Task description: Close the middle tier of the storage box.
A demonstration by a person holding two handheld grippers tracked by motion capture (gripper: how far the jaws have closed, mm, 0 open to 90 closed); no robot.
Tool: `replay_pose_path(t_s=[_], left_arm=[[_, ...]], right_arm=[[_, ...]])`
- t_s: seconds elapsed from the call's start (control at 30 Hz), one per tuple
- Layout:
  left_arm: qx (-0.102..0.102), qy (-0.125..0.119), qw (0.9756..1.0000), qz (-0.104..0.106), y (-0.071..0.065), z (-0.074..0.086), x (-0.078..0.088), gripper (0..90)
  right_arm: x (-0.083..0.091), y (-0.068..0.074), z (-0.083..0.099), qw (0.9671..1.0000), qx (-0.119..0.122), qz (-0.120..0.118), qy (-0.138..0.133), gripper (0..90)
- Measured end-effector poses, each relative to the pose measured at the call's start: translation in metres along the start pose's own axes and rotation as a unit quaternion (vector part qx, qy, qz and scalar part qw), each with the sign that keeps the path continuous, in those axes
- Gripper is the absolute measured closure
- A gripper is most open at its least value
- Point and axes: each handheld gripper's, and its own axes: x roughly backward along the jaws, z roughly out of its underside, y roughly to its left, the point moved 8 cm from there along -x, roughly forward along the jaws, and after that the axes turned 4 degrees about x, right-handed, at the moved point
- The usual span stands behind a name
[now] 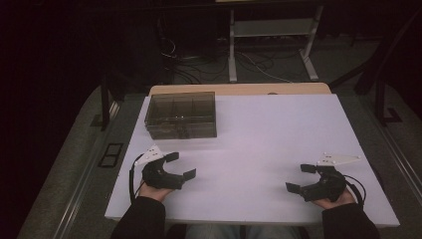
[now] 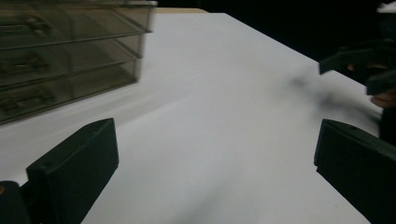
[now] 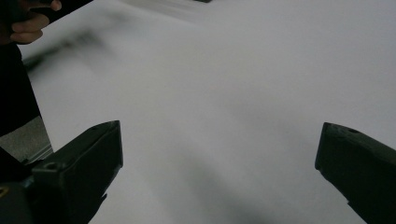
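Note:
A smoky transparent drawer box (image 1: 181, 114) stands on the white table top (image 1: 259, 134) at the back left. My left gripper (image 1: 180, 166) rests near the front left, jaws wide apart and empty, pointing right. In the left gripper view the box (image 2: 70, 56) fills the upper left, and the left gripper (image 2: 215, 158) frames bare table. My right gripper (image 1: 300, 178) sits at the front right, open and empty, pointing left. The right gripper view has the right gripper (image 3: 219, 163) over bare white surface.
Beyond the far table edge a white metal frame (image 1: 271, 30) stands among loose cables (image 1: 249, 62) on the floor. The other hand (image 3: 32, 23) appears at the top left of the right gripper view. A dark floor surrounds the table.

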Motion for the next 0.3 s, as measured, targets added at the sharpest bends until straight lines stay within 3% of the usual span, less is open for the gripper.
replay_pose_path(t_s=[0.17, 0.3], left_arm=[[-0.012, 0.014, 0.9998, 0.012, -0.0093, 0.0060, -0.0009, 0.0], [-0.012, 0.012, 0.9997, 0.017, -0.0118, 0.0059, -0.0005, 0.0]], right_arm=[[0.0000, 0.0001, 0.0002, 1.0000, 0.000, 0.001, 0.001, 0.2], [-0.0002, 0.0001, 0.0003, 1.0000, 0.000, 0.001, 0.002, 0.2]])
